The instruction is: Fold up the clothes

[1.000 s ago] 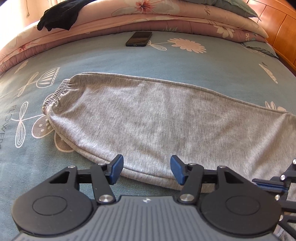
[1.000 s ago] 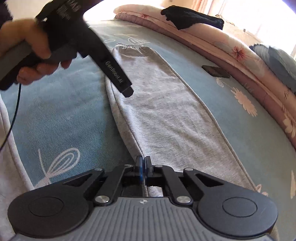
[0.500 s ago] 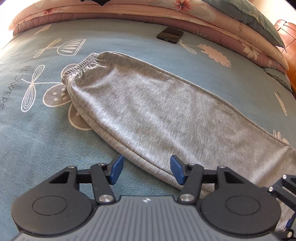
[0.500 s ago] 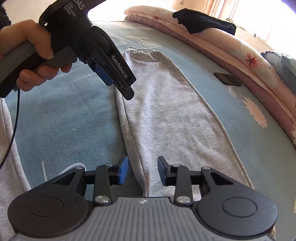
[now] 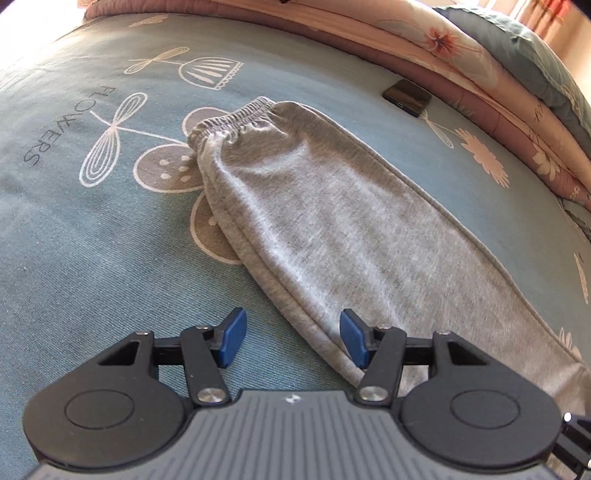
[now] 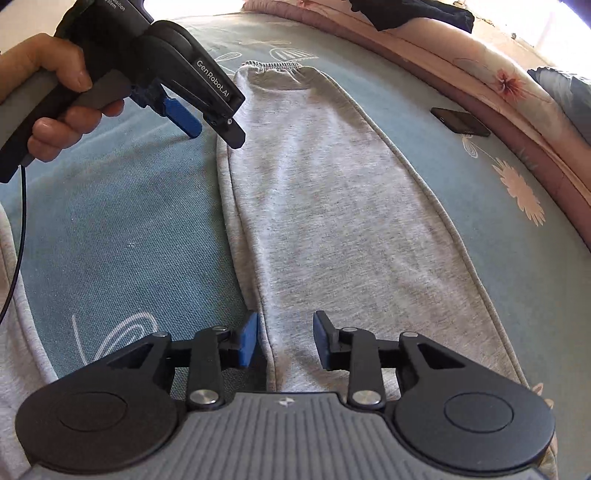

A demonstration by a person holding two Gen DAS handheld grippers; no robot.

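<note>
Grey sweatpants (image 5: pixel 332 206) lie flat on the blue bedsheet (image 5: pixel 74 258), one leg folded over the other, with the elastic cuff (image 5: pixel 229 122) at the far end. My left gripper (image 5: pixel 291 338) is open and hovers over the near long edge of the leg, touching nothing. In the right wrist view the same leg (image 6: pixel 332 206) runs away from me, cuff (image 6: pixel 273 66) at the top. My right gripper (image 6: pixel 284 341) is open above the leg's left seam with nothing held. A hand (image 6: pixel 62 99) holds the left gripper (image 6: pixel 214 129) at the leg's left edge near the cuff.
A black phone (image 5: pixel 406 98) lies on the sheet beyond the pants, also in the right wrist view (image 6: pixel 460 122). Folded pink quilts (image 5: pixel 480 55) line the far side, with a black garment (image 6: pixel 413 14) on top. More grey cloth (image 6: pixel 14 332) lies at the left.
My right gripper, shut on the leg's seam a second ago, has opened and let it go. The left gripper rolled and slid along the leg's edge toward the cuff.
</note>
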